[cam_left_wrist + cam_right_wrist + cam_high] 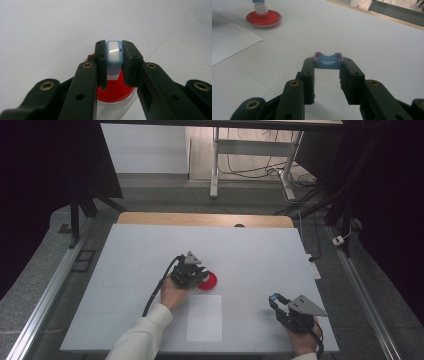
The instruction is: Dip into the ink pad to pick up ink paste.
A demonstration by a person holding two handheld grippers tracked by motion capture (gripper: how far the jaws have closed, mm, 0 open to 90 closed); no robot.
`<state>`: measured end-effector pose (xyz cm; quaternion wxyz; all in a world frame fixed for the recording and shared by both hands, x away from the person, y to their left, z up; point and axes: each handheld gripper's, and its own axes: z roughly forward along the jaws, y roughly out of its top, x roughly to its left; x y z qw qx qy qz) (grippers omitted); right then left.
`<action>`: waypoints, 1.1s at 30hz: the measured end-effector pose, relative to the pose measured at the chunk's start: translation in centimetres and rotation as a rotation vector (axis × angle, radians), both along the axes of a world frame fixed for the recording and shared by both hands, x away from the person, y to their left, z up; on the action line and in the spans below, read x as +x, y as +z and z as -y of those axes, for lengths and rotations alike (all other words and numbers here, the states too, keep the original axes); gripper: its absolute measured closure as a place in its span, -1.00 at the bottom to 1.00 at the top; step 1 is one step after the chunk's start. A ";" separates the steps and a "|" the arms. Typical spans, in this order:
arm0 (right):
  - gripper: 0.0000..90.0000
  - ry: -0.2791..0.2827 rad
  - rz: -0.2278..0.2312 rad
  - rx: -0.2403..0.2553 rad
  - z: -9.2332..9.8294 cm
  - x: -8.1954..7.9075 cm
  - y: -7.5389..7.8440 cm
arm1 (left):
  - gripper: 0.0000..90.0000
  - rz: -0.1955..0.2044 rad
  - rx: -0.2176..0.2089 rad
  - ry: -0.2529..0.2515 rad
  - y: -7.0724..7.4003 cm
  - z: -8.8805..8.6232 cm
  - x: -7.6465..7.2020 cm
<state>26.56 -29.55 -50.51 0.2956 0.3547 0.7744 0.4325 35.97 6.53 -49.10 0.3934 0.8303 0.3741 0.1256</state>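
Observation:
A small blue-and-white stamp (114, 53) is clamped between the jaws of my left gripper (199, 271), which is shut on it. Its white lower end rests on a round red ink dish (117, 92) near the middle of the white table (260, 250). The right gripper view has that dish (264, 20) at its upper left, with the stamp (260, 7) standing on it. My right gripper (328, 65) sits near the table's front right (275, 300), shut on a blue cap (328, 60) with a curved top edge.
A white sheet of paper (204, 317) lies just in front of the dish, between the two hands. A wooden strip (205, 219) borders the table's far edge. Metal rails (45, 300) run along both sides, and a white power strip (313, 265) lies off the right edge.

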 end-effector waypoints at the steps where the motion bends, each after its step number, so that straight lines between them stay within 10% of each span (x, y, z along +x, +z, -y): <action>1: 0.45 0.000 -0.001 0.000 0.0 0.0 0.0 | 0.69 0.001 0.004 -0.001 0.0 0.1 0.0; 33: 0.45 0.007 -0.005 -0.006 -0.2 0.0 -0.1 | 0.69 0.009 0.071 -0.010 -0.6 0.9 -0.1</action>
